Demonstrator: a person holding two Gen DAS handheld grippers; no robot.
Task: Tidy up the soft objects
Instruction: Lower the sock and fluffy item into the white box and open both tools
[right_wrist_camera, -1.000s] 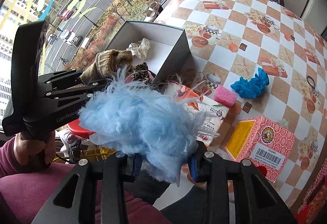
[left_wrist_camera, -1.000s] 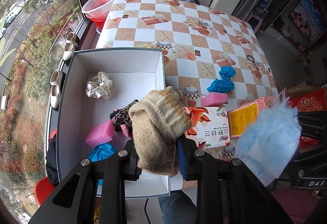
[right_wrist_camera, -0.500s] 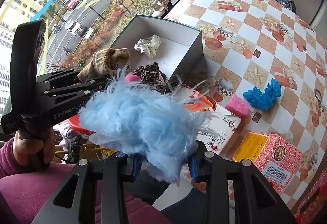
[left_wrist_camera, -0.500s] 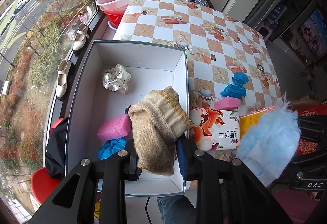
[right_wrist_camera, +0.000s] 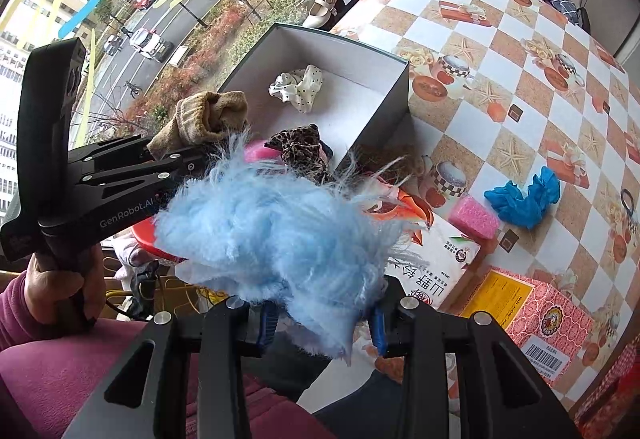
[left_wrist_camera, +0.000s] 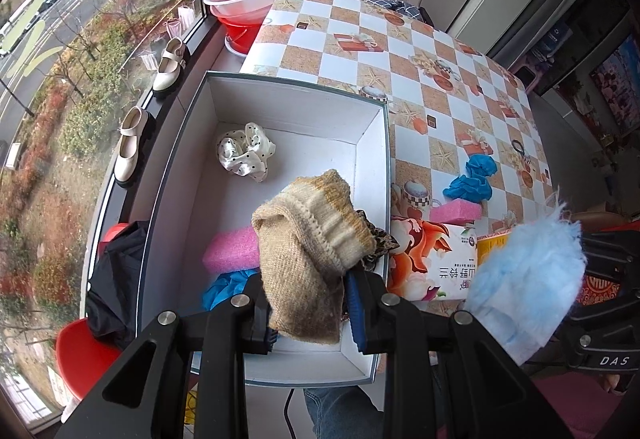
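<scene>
Item one, the checked table (left_wrist_camera: pixel 400 51), patterned with starfish and teacups, carries everything I list here. Item two, the white open box (left_wrist_camera: pixel 384 167) at its window-side edge; I see inside it a spotted cream scrunchie (left_wrist_camera: pixel 245 153), a pink foam block (left_wrist_camera: pixel 230 249), a blue crumpled glove (left_wrist_camera: pixel 224 289) and a leopard-print cloth (right_wrist_camera: pixel 300 151) against the near right wall. Item three, a flat floral tissue pack (left_wrist_camera: pixel 432 263) just outside the box wall, with a yellow-and-red carton (right_wrist_camera: pixel 532 307) beside it. Item four, the blue fluffy duster head (right_wrist_camera: pixel 272 235), clenched between the fingers of my right gripper (right_wrist_camera: pixel 322 323) and held above the tissue pack, near the box's corner. Item five, the beige knitted sock (left_wrist_camera: pixel 308 251), clamped in my left gripper (left_wrist_camera: pixel 310 315) and hanging folded over the near end of the box interior, above the pink block and glove; I cannot tell whether it touches them. Item six, loose on the table well right of the box: a second blue glove (right_wrist_camera: pixel 520 195) and a small pink sponge (right_wrist_camera: pixel 474 217) just beside it. Item seven, a hand (right_wrist_camera: pixel 60 291) in a maroon sleeve gripping the left tool's handle.
</scene>
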